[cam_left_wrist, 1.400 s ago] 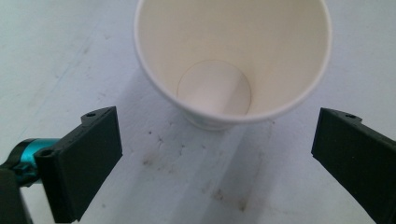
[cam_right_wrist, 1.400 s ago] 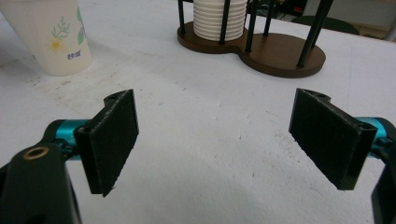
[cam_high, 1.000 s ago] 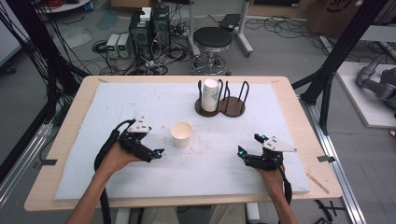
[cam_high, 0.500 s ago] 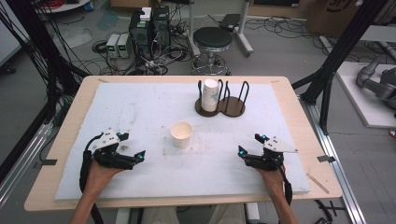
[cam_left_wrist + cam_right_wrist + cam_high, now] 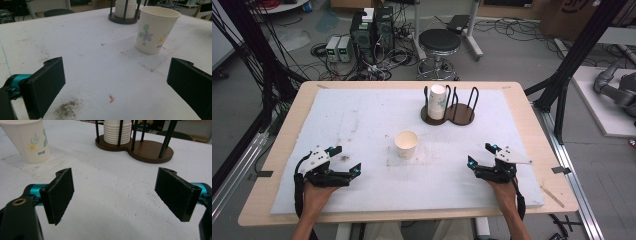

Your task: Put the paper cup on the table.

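Note:
A single paper cup [image 5: 406, 144] with a flower print stands upright, mouth up, near the middle of the white mat [image 5: 362, 115]. My left gripper [image 5: 346, 160] rests open on the mat to the cup's left and nearer the front edge, empty. In the left gripper view the cup [image 5: 156, 30] stands ahead and to the right, beyond the open left gripper [image 5: 115, 82]. My right gripper [image 5: 479, 154] lies open and empty at the front right. In the right gripper view the cup [image 5: 27, 140] stands far left, ahead of the right gripper [image 5: 115, 195].
A brown two-bay cup holder [image 5: 462, 115] with black uprights stands at the back of the mat, with a stack of paper cups [image 5: 437, 101] in its left bay. The wooden table [image 5: 522, 120] borders the mat. A stool and cables lie on the floor beyond.
My left gripper has drawn back from beside the cup, to the left and toward the front edge, then settled. The cup and the right gripper have stayed put.

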Demonstrator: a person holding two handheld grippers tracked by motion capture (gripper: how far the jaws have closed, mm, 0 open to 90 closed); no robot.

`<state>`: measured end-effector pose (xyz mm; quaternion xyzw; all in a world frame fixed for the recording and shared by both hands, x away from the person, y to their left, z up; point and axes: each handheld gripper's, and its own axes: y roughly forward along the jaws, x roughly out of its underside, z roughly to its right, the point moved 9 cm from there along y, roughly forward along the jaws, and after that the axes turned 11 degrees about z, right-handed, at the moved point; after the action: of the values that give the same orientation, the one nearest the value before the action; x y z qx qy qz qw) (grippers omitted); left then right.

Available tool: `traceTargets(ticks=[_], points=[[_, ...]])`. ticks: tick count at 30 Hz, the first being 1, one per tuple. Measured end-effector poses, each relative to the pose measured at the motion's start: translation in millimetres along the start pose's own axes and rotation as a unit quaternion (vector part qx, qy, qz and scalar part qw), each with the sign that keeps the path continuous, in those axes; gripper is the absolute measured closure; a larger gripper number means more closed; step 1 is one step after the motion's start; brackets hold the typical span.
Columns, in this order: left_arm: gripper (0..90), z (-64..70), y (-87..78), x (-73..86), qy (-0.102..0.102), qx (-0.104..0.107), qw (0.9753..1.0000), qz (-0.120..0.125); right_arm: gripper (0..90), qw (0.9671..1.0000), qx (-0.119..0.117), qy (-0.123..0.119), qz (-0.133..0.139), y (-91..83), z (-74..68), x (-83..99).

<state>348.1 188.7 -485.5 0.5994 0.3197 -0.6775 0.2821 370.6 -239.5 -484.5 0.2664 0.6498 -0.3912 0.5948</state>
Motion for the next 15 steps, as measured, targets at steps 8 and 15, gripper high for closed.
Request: traceTargets(ticks=[8, 15], points=[[1.7, -0.9, -1.2, -0.7, -0.006, -0.002, 1.0000, 0.006, 16.1, 1.0000, 0.000, 0.003, 0.004, -0.9, -0.1, -0.3], [1.7, -0.9, -4.9, -3.1, 0.000, -0.005, 0.9997, 0.026, 16.1, 1.0000, -0.002, 0.004, 0.006, -1.1, 0.4, -0.7]])
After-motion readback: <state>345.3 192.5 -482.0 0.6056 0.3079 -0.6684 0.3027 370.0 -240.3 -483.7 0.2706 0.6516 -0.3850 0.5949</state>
